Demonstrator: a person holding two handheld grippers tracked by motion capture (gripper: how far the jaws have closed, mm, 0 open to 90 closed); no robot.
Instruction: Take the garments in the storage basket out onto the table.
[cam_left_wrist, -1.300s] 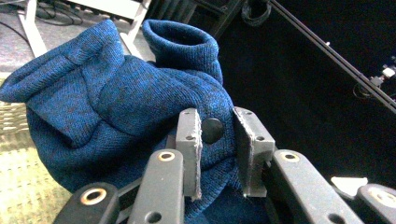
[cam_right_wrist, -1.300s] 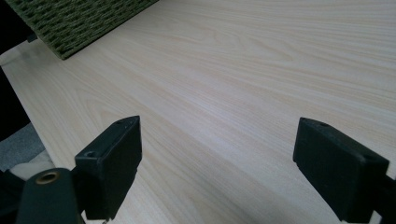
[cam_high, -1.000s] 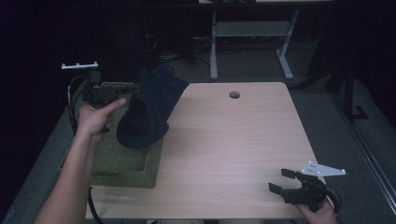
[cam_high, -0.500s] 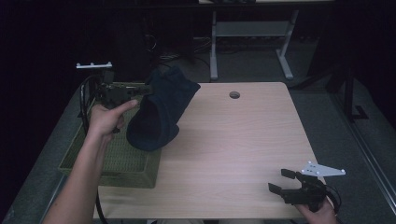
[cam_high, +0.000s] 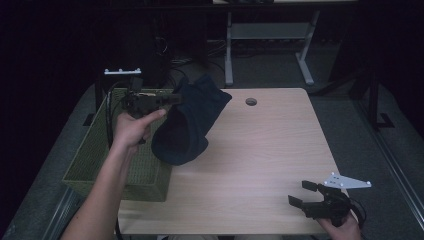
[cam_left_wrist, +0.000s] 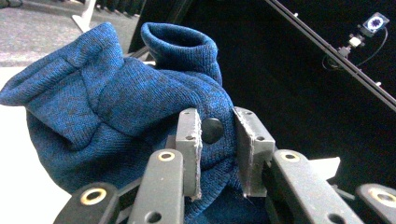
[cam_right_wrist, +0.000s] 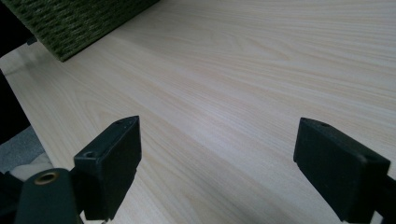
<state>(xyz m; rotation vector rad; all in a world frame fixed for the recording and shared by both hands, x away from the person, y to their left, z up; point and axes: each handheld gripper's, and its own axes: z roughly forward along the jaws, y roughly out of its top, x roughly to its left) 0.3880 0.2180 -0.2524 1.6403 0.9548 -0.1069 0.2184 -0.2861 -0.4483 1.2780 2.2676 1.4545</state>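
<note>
Since the earlier frames the left gripper (cam_high: 172, 100) has risen and gone toward the upper part of the high view, and the blue knitted garment (cam_high: 187, 125) has come with it, so that it now hangs more over the table and less over the basket. The table (cam_high: 270, 150), of pale wood, takes the centre of the frame, and its surface between the two grippers is bare. Near its far edge there is a small round hole (cam_high: 251, 101). At the left side stands the green woven basket (cam_high: 100, 165), touching the table's left edge, and the person's left forearm passes over it. The garment hangs at the upper left of centre, with its lower part just at the basket's right rim; I cannot tell if it touches the table. In the left gripper view the jaws are nearly closed and pinch a fold of the garment (cam_left_wrist: 121, 102), with a dark button (cam_left_wrist: 212, 130) between them. The right gripper (cam_high: 305, 195) rests at the lower right, its jaws wide apart and holding nothing. I can read no writing anywhere.
</note>
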